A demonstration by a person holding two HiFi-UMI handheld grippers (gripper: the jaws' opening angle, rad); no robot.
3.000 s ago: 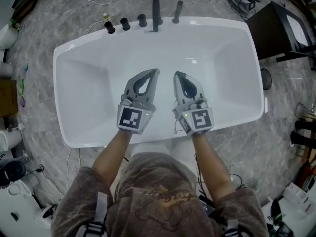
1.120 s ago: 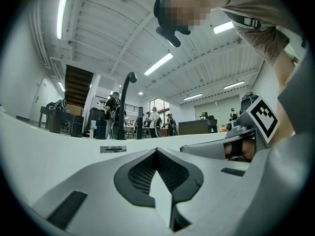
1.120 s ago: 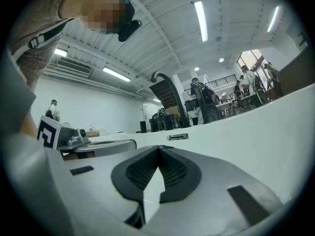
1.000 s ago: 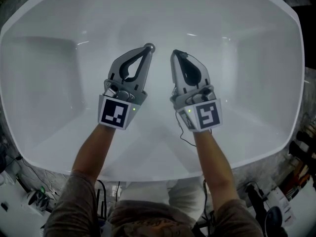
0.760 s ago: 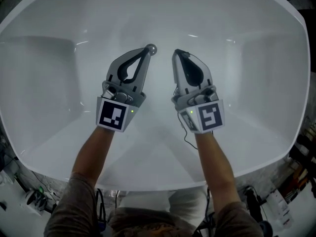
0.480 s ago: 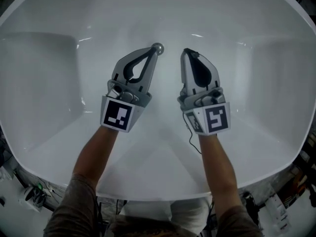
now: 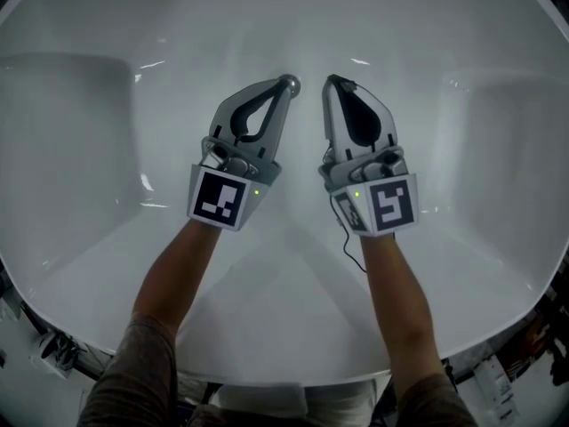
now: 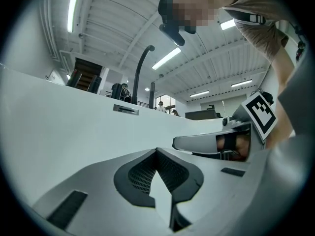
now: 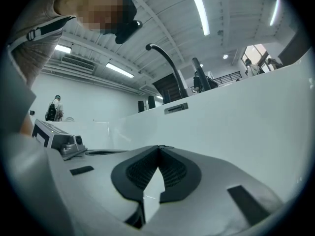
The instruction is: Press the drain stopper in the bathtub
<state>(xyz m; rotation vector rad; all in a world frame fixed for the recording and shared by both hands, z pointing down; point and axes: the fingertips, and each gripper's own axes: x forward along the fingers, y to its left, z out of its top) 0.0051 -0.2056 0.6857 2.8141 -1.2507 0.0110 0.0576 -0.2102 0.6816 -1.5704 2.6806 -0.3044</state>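
We have both grippers down inside the white bathtub (image 7: 80,158). The drain stopper (image 7: 292,83), a small round chrome cap, sits on the tub floor in the upper middle of the head view.

The left gripper (image 7: 281,90) is the nearer one. Its long axis runs from the lower left up toward the right, and its tip meets the stopper's lower-left edge. It appears to touch the cap, though we cannot tell whether it is bearing down. The right gripper (image 7: 332,82) points almost straight up the frame, just to the right of the stopper and apart from it.

In the left gripper view the fingers (image 8: 140,173) are clenched tip to tip with nothing between them. Beyond them we see only the tub wall, the overflow plate (image 8: 125,110) and the dark faucet spout (image 8: 141,68). The stopper itself lies out of that view, under the tip. In the right gripper view the fingers (image 9: 174,171) are likewise pressed together and empty.

We judge that the coming press belongs to the left tip: a small shift up and right to centre on the cap, then straight down. From the edge, the tip could slide off.
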